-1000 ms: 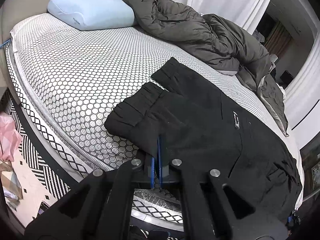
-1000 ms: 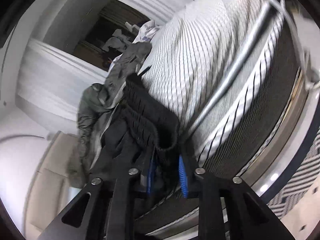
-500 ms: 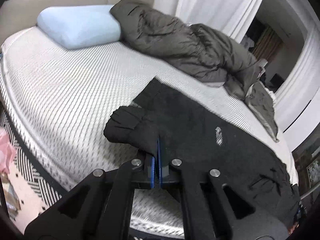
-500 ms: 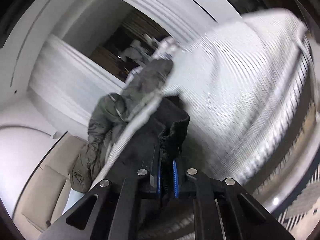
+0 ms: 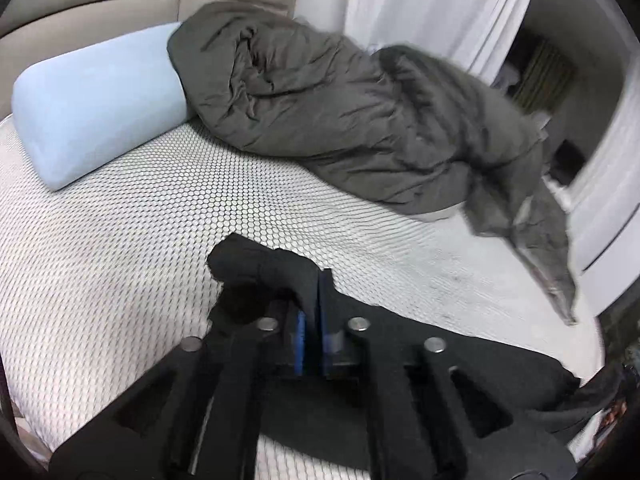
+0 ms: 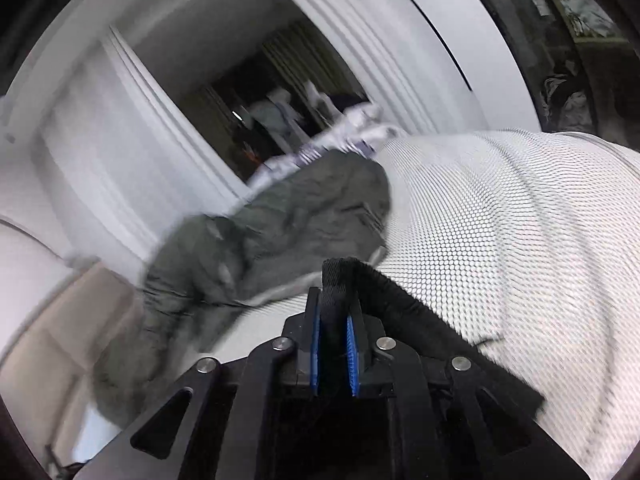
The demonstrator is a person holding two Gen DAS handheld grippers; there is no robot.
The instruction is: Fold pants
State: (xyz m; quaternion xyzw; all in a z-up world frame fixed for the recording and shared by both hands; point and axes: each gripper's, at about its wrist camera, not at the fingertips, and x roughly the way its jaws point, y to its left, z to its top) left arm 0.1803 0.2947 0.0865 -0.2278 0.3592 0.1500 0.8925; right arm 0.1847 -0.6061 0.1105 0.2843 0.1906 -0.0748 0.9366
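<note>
The black pants [image 5: 460, 364] lie on the white honeycomb mattress [image 5: 120, 260]. My left gripper [image 5: 318, 280] is shut on a bunched edge of the pants [image 5: 256, 268] and holds it lifted over the bed. My right gripper [image 6: 334, 292] is shut on the ribbed black waistband [image 6: 384, 292], also raised above the mattress [image 6: 500, 240]. The rest of the pants trails under both grippers and is mostly hidden.
A crumpled dark grey duvet [image 5: 360, 100] lies across the far side of the bed, also in the right wrist view [image 6: 280, 224]. A light blue pillow [image 5: 92, 104] sits by the beige headboard [image 5: 120, 4]. White curtains [image 5: 432, 4] and a dark doorway [image 6: 264, 92] stand beyond.
Both grippers have lifted their ends of the pants and carried them across the bed toward the duvet. The right gripper closed on the waistband. Less of the pants lies spread out.
</note>
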